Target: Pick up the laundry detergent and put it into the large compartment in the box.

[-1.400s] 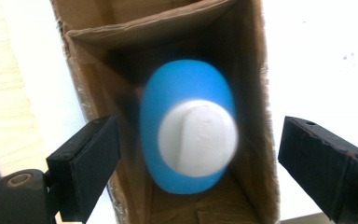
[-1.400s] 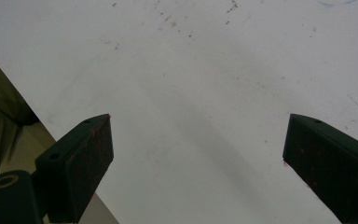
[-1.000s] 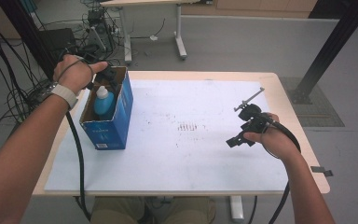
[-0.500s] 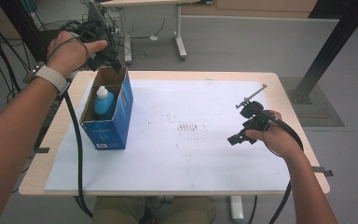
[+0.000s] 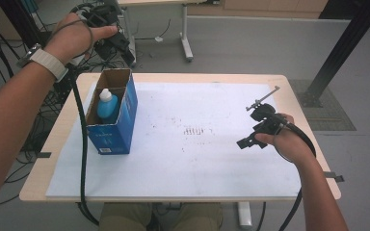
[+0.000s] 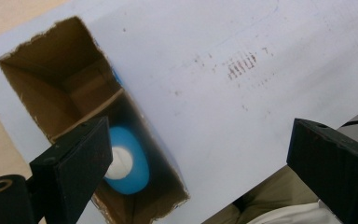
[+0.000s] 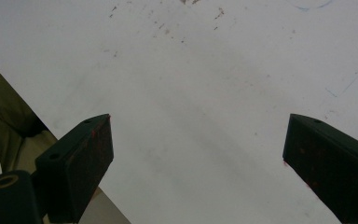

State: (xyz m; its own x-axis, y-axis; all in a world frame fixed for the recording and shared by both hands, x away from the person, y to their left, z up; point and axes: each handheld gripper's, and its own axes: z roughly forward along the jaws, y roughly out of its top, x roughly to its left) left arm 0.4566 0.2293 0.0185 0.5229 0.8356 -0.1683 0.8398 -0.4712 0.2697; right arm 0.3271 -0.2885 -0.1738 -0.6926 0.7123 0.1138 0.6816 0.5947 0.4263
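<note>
Bottle (image 5: 107,105) upright in box (image 5: 120,130), left gripper (image 5: 118,38) above, jaws apart

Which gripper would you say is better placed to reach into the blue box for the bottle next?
Left, probably. The left gripper hangs open above the blue box, looking onto the bottle; the right gripper sits across the table.

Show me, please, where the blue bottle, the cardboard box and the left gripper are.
blue bottle (image 5: 107,108): high view, on its blue body below the white cap.
cardboard box (image 5: 125,115): high view, on its blue outer side wall.
left gripper (image 5: 117,37): high view, between its open jaws.
</note>
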